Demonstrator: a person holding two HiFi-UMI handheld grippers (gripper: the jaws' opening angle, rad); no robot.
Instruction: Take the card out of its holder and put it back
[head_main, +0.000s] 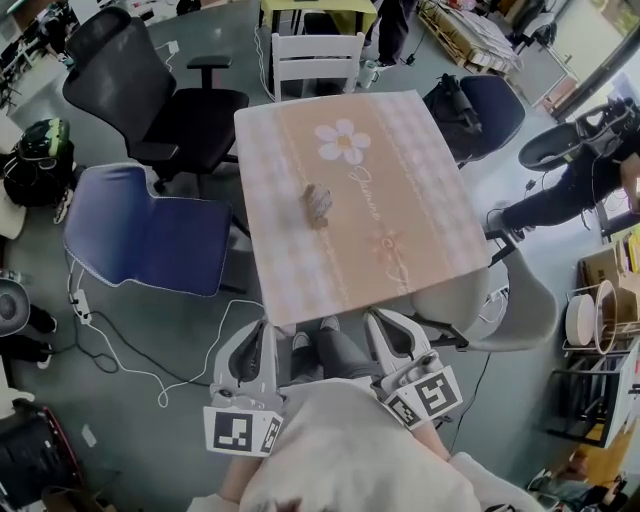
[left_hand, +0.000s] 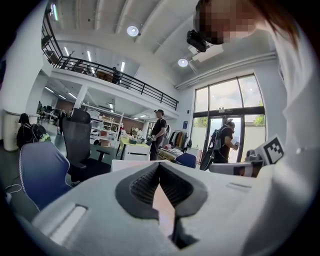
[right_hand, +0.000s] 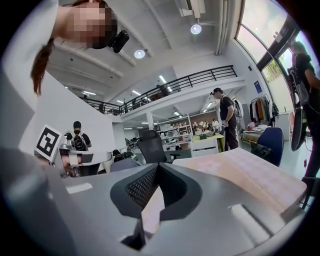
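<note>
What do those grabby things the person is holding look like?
Both the left tongs and right tongs are chunky light grey shells with dark ribbed pads inside. Each carries a white cube printed with black square markers. The person's top is pale grey.

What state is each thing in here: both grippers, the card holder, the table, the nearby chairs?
left gripper: shut, nothing between its jaws, by the table's near edge.
right gripper: shut, nothing between its jaws, by the same edge.
card holder: resting mid-table, untouched; too small to tell whether the card is in it.
table: covered with a flower-print cloth.
blue chair: unoccupied, apart from the table.
black office chair: unoccupied.
</note>
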